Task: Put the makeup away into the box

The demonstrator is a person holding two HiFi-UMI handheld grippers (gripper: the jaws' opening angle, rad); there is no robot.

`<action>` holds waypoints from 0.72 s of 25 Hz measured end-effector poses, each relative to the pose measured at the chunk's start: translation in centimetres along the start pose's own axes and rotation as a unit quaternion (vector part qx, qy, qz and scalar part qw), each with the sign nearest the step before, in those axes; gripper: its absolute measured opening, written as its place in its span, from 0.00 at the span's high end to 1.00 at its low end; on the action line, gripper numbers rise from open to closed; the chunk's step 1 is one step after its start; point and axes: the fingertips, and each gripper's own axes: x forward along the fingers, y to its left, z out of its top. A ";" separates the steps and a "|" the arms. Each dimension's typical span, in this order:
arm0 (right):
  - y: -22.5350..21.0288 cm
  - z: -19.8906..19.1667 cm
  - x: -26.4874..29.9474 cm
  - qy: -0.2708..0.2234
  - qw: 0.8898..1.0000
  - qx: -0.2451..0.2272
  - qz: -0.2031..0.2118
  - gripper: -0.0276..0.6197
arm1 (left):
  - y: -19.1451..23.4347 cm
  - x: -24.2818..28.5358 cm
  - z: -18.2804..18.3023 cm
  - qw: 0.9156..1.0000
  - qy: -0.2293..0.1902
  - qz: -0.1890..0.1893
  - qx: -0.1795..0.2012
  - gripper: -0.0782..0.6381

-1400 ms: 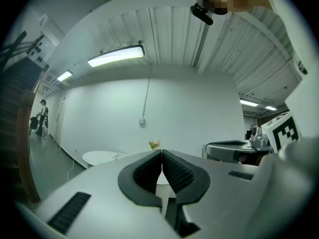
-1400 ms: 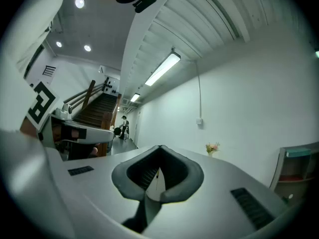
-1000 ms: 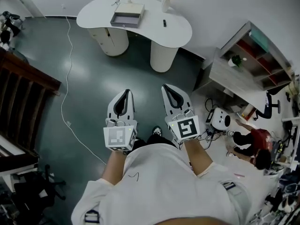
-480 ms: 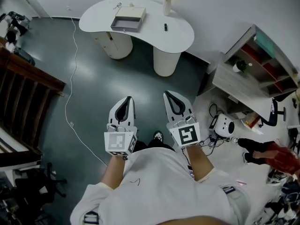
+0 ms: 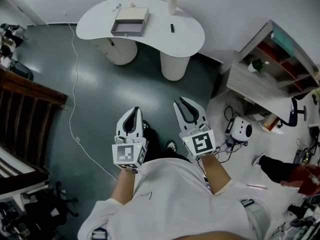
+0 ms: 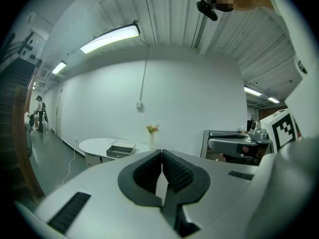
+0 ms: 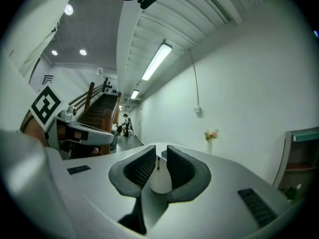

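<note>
Stands well back from the white tabletop (image 5: pixel 185 34), on the dark floor (image 5: pixel 100 84). Holds the left tongs (image 5: pixel 133 109) pressed together, nothing between them. Holds the right tongs (image 5: pixel 183 100) just beside, jaws opening to a narrow gap, nothing between them either. Looks down on an open grey box (image 5: pixel 129 22) resting on the tabletop, a small dark item (image 5: pixel 171 28) lying apart to its right, too small to tell more, and a vase of flowers (image 5: pixel 172 4) near the far edge.
</note>
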 end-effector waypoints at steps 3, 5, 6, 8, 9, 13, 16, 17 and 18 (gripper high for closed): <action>-0.7 -0.5 2.4 0.016 1.000 -0.008 -0.013 0.88 | 2.2 2.8 0.0 1.000 -0.003 -0.011 -0.009 0.86; -1.5 -0.7 4.3 0.026 0.999 -0.009 -0.021 0.88 | 3.7 4.9 0.4 1.000 -0.008 -0.020 -0.014 0.86; -1.8 -0.8 5.4 0.033 0.999 -0.010 -0.023 0.88 | 4.6 6.0 0.7 1.000 -0.011 -0.025 -0.014 0.86; -2.2 -1.1 7.8 0.056 0.998 -0.009 -0.024 0.88 | 6.5 7.9 1.3 0.999 -0.014 -0.034 -0.011 0.86; -2.3 -1.1 9.0 0.066 0.997 -0.007 -0.026 0.88 | 7.6 8.8 1.7 0.999 -0.014 -0.039 -0.010 0.86; -2.0 0.5 15.1 0.074 0.996 -0.005 -0.045 0.88 | 12.6 11.7 3.1 0.998 -0.010 -0.058 -0.002 0.86; -0.9 1.7 19.4 0.072 0.996 -0.022 -0.043 0.88 | 16.2 13.0 3.5 0.998 -0.012 -0.066 -0.005 0.86; -0.6 2.0 20.7 0.072 0.996 -0.024 -0.046 0.88 | 17.3 13.2 3.4 0.998 -0.012 -0.066 -0.008 0.86; -0.3 2.3 21.8 0.074 0.996 -0.023 -0.048 0.88 | 18.5 13.5 3.2 0.998 -0.011 -0.064 -0.010 0.86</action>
